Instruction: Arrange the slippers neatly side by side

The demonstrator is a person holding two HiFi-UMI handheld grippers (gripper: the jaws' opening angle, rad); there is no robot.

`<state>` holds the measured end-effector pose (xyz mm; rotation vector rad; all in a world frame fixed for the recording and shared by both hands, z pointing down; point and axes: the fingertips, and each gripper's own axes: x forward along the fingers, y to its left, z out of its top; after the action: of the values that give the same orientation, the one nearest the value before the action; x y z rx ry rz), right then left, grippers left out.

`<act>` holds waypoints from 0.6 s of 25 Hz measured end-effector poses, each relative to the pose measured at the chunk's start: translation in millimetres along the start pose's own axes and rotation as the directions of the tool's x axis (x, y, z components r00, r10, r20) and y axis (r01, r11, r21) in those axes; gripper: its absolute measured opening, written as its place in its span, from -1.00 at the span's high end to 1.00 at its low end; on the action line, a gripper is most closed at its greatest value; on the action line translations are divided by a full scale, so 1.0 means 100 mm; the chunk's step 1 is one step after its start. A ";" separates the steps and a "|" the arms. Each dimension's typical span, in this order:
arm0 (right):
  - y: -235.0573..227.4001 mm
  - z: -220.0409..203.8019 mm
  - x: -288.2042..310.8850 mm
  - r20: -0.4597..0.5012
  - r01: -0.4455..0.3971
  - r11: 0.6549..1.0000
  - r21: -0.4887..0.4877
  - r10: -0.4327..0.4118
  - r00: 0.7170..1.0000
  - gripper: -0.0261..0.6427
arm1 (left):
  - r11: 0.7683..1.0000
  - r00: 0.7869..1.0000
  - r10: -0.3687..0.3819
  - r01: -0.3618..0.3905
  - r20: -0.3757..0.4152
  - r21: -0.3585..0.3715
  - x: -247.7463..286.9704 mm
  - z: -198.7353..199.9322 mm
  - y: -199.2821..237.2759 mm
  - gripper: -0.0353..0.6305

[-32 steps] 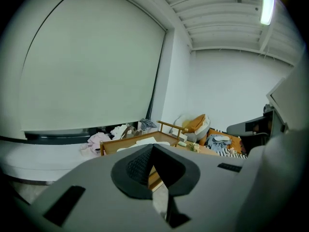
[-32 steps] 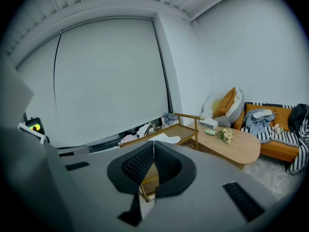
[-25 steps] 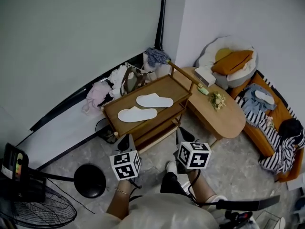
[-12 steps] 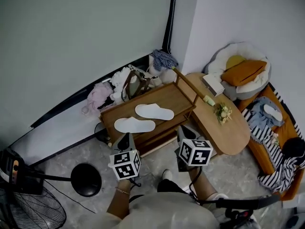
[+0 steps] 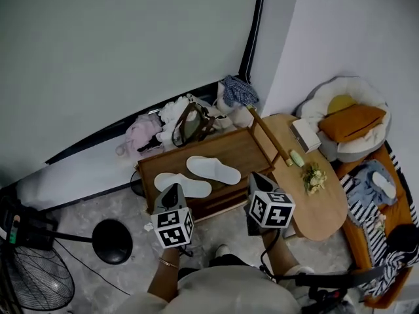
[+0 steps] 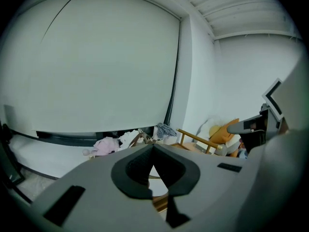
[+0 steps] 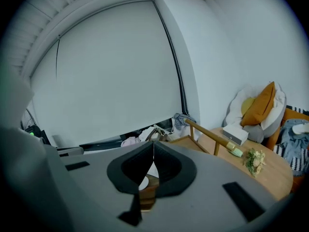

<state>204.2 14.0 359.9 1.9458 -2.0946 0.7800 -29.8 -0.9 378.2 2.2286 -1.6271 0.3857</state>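
Two white slippers lie on the top of a wooden shelf cart point(image 5: 242, 150): the left slipper point(image 5: 182, 184) near its front left, the right slipper point(image 5: 213, 169) a little farther back and angled. My left gripper point(image 5: 173, 193) hovers just in front of the cart near the left slipper, jaws shut and empty. My right gripper point(image 5: 256, 182) hangs by the cart's front right corner, shut and empty too. In both gripper views the jaw tips meet: the left gripper point(image 6: 153, 145) and the right gripper point(image 7: 153, 143), with a bit of white slipper point(image 7: 143, 182) showing below.
Clothes and a bag point(image 5: 190, 120) are piled behind the cart. An oval wooden table point(image 5: 317, 205) with flowers point(image 5: 314, 177) stands to the right, cushions point(image 5: 353, 120) and an orange sofa point(image 5: 370, 241) beyond. A round black stand base point(image 5: 112, 241) and a fan point(image 5: 33, 283) are at left.
The head view has swung to the left, so the cart, table and sofa sit farther right and lower. Both grippers keep their places, shut. The slippers have not moved on the cart.
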 end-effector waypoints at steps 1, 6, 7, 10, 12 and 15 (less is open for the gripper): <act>-0.03 0.02 0.06 -0.008 -0.008 1.000 -0.002 0.008 1.000 0.82 | 1.000 1.000 0.013 -0.013 -0.006 -0.005 0.03 -0.01 0.00 0.88; -0.19 -0.02 0.30 -0.053 -0.044 0.999 0.005 0.044 0.998 0.82 | 0.998 0.997 0.069 -0.069 -0.038 -0.008 0.11 -0.09 -0.05 0.88; -0.22 -0.03 0.35 -0.060 -0.048 0.999 0.012 0.049 0.997 0.82 | 0.997 0.996 0.076 -0.076 -0.041 -0.002 0.12 -0.09 -0.06 0.88; -0.24 -0.08 0.48 -0.080 -0.058 0.998 0.024 0.060 0.995 0.82 | 0.996 0.994 0.093 -0.092 -0.050 0.022 0.13 -0.10 -0.07 0.88; -0.23 -0.11 0.55 -0.091 -0.062 0.998 0.022 0.064 0.994 0.82 | 0.994 0.993 0.105 -0.103 -0.062 0.028 0.14 -0.13 -0.03 0.88; -0.18 -0.11 0.65 -0.099 -0.073 0.997 0.030 0.076 0.992 0.82 | 0.994 0.991 0.110 -0.109 -0.074 0.010 0.22 -0.13 0.07 0.88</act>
<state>210.9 -38.1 404.3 1.8101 -2.1184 0.9041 -30.2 -16.4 400.5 2.1089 -1.7157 0.4972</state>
